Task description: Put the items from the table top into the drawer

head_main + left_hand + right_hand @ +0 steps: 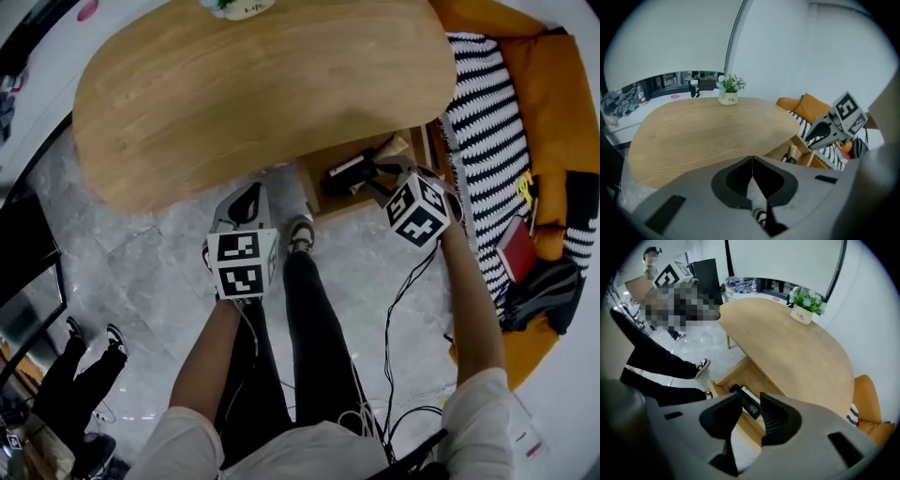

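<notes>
The oval wooden table carries only a small white flower pot at its far edge, also seen in the left gripper view and the right gripper view. Under the table's near right end a wooden drawer stands pulled out, with a black item and a black-and-white item lying in it. My right gripper hangs over the drawer, pointing steeply down, its jaws apart with nothing between them. My left gripper is left of the drawer, over the floor, with its tips closed together and empty.
An orange sofa with a black-and-white striped blanket stands right of the drawer, with a red book and a black bag on it. My legs and a shoe are below the drawer. Another person's feet are at the left.
</notes>
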